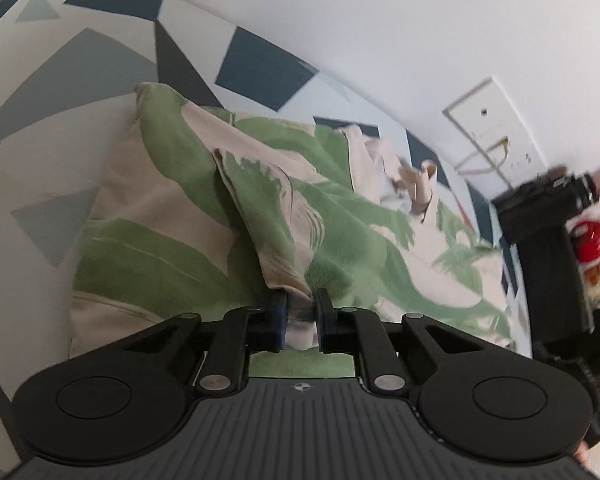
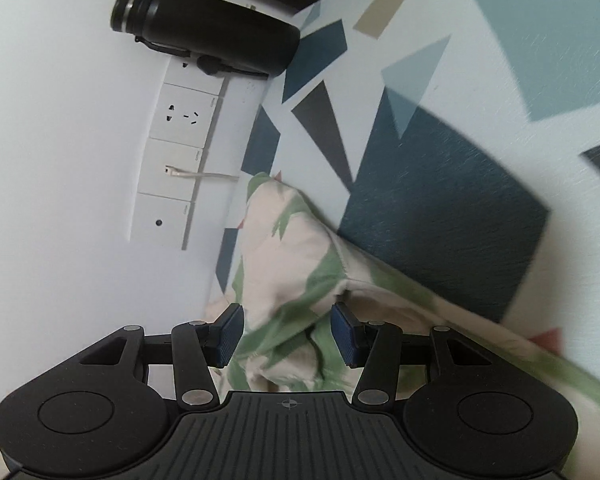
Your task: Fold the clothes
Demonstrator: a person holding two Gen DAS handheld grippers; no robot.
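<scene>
Barely started; left tongs (image 1: 301, 312) clenched on the rumpled green-and-cream leaf-print garment (image 1: 204, 216); right tongs (image 2: 287, 336) released, straddling cloth; folding all left.

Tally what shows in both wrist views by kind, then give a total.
Green-and-cream leaf-print cloth garment: 1
Black cylindrical flask: 1
White wall socket strip: 1
Black two-finger tools: 2 (left, right)
Total: 5
</scene>
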